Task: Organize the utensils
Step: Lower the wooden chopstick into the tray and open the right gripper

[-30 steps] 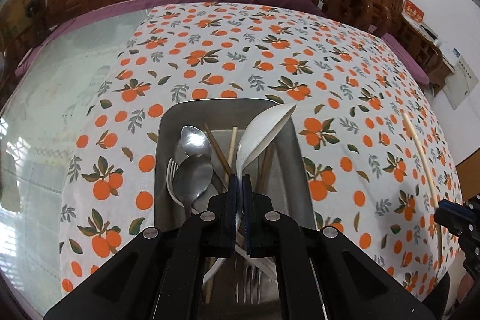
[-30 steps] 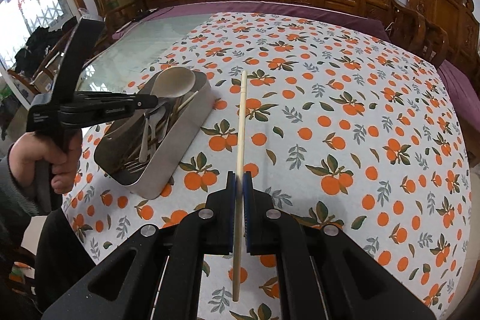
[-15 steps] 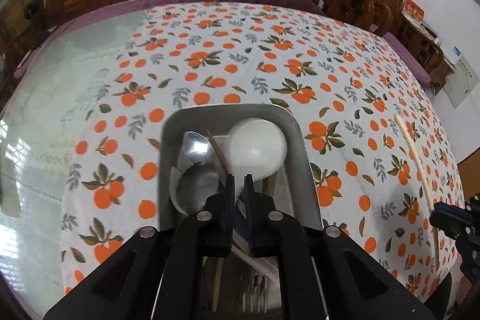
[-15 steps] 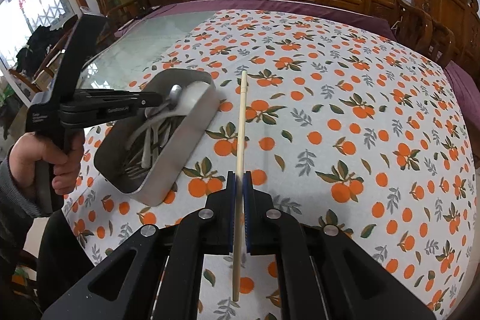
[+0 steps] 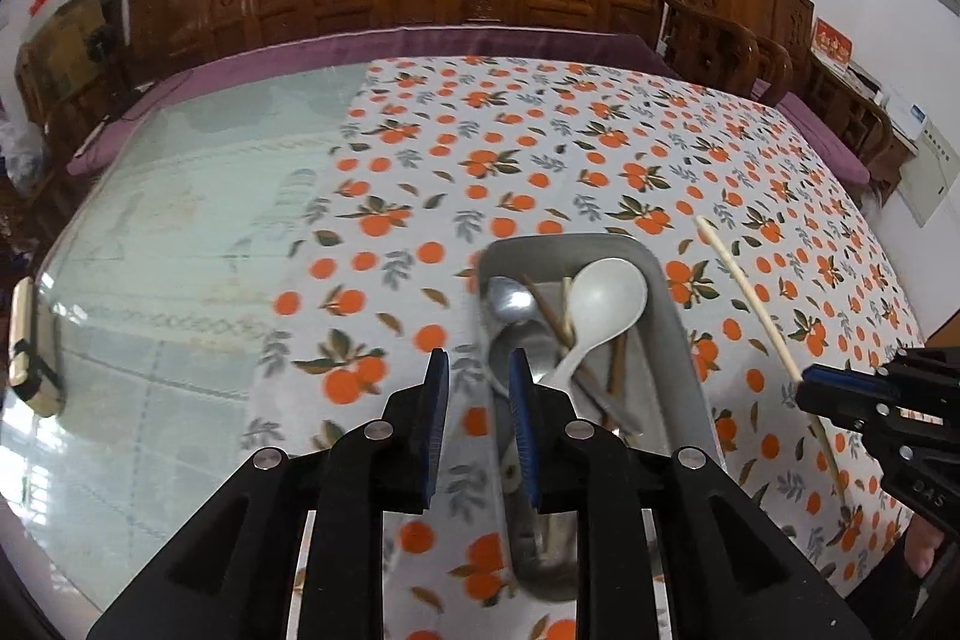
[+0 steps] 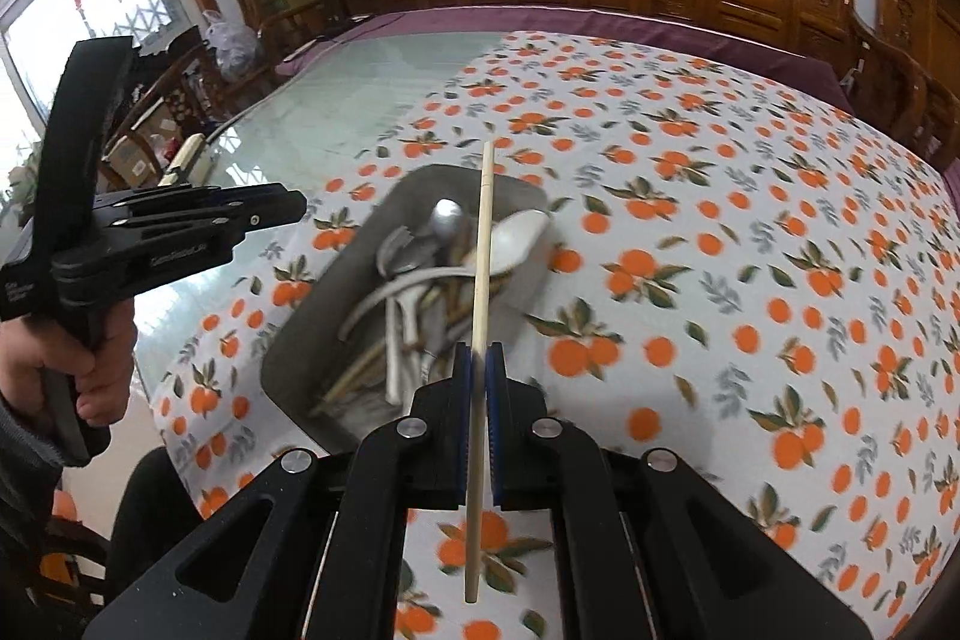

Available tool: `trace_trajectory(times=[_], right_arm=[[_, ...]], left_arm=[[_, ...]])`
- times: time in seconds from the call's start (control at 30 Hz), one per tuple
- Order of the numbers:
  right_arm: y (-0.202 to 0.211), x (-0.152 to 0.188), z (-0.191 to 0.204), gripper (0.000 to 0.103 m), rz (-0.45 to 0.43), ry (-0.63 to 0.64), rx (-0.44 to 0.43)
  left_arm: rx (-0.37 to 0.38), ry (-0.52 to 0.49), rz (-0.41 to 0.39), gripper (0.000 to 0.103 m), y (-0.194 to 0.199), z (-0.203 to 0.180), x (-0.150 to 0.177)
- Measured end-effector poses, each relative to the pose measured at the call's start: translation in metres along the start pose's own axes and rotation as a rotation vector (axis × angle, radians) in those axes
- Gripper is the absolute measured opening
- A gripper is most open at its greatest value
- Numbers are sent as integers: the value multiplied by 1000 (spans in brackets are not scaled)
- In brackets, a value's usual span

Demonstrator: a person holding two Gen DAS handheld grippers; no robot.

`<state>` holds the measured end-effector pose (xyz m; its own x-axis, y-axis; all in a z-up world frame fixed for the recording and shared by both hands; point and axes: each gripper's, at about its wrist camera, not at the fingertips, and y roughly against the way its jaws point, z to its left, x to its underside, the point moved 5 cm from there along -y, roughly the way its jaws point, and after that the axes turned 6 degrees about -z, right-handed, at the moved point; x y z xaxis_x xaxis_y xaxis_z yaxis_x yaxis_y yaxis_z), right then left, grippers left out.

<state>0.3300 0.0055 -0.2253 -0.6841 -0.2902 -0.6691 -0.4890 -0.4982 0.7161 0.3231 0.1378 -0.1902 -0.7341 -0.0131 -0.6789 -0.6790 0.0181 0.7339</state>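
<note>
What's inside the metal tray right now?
In the metal tray: a white spoon lying over metal spoons, brown chopsticks and a fork. The pile hides whatever lies underneath.

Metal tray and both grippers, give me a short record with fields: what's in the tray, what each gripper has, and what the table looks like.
tray: metal tray on the orange-print tablecloth
contents: white spoon, metal spoons, a fork, chopsticks
left gripper: jaws just been opening, nothing between them, beside the tray
right gripper: shut on a pale chopstick, held above the tray
table: bare glass beside the cloth
</note>
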Motion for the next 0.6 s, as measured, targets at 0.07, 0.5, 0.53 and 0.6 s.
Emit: trace_trajectory(times=[0.07, 0.5, 0.53, 0.6], right_arm=[[-6, -4, 6, 6, 2, 1, -9], [-54, -19, 34, 6, 31, -42, -49], [-58, -19, 35, 6, 35, -38, -44], [-67, -20, 35, 6, 46, -35, -37]], left_arm=[[-6, 5, -6, 20, 5, 7, 1], [-21, 25, -23, 25, 28, 34, 11], [-20, 24, -25, 26, 29, 34, 11], [-21, 18, -34, 28, 33, 34, 12]])
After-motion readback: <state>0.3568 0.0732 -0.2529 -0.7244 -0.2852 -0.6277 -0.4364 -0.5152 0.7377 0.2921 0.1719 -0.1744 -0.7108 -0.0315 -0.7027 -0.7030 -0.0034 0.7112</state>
